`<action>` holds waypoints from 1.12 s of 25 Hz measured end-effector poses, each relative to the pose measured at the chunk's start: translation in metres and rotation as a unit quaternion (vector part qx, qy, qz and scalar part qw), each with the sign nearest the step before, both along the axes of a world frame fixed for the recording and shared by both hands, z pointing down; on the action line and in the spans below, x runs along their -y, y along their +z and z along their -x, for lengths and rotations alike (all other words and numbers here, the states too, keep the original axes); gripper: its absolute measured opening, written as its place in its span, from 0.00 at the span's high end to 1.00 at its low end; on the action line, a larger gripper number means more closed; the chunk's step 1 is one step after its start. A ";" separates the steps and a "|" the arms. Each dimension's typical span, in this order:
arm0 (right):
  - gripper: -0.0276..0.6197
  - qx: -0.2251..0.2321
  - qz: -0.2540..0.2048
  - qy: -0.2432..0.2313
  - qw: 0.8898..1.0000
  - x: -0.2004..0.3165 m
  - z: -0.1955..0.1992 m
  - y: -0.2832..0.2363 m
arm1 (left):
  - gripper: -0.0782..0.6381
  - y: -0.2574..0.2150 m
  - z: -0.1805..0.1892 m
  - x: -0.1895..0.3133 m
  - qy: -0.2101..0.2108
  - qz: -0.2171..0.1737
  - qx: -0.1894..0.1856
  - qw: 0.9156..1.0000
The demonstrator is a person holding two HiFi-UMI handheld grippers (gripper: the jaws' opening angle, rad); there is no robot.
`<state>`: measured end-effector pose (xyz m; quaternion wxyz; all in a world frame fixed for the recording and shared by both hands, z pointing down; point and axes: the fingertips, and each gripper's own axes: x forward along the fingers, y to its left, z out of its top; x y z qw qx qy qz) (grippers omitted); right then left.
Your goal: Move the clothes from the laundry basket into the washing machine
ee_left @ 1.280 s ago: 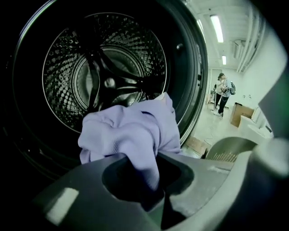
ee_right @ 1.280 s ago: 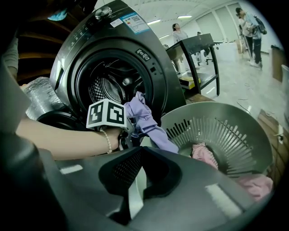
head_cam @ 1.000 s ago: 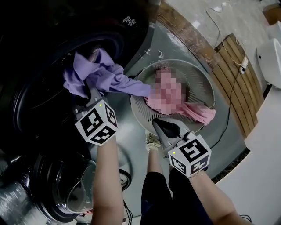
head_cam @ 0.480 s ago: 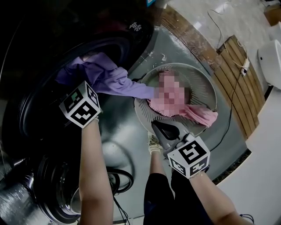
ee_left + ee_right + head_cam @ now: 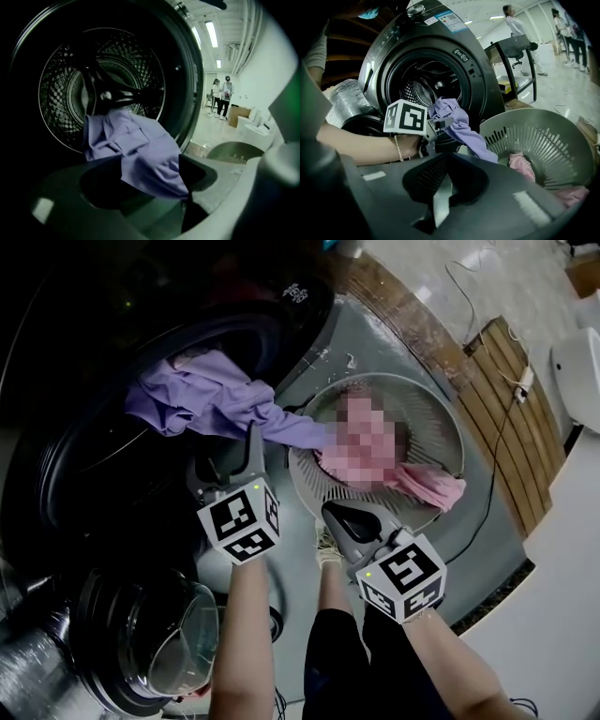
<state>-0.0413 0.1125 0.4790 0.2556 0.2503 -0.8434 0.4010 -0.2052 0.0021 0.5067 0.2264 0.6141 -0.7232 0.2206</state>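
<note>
A grey floor is edged by a wooden strip, and a dark cable runs across it; beyond lies a bright room with ceiling strip lights, where two people stand far off. There is one dark washing machine with its round door swung open, one grey slatted laundry basket just beside it, and two garments in sight. The purple garment hangs half out of the drum, its loose end trailing over the opening's lip toward the basket; the pink garment lies inside the basket and spills over its rim. The left claw sits before the opening with its jaws spread wide and holding nothing, the purple cloth just ahead of them. The right claw hangs near the basket's near rim, jaws drawn together and empty. A silvery ribbed hose shows beside the machine.
</note>
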 end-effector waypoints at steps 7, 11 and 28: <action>0.92 0.001 0.005 0.003 1.000 0.001 -0.010 0.006 | 0.38 0.063 -0.047 -0.017 0.024 0.074 -0.107 0.991; 0.92 -0.002 0.003 0.001 1.000 0.003 -0.014 0.008 | 0.55 0.071 -0.053 -0.007 0.040 0.078 -0.092 0.992; 0.92 0.008 0.003 -0.006 1.000 0.003 -0.003 -0.002 | 0.86 -0.052 0.054 0.054 0.003 -0.060 0.154 0.986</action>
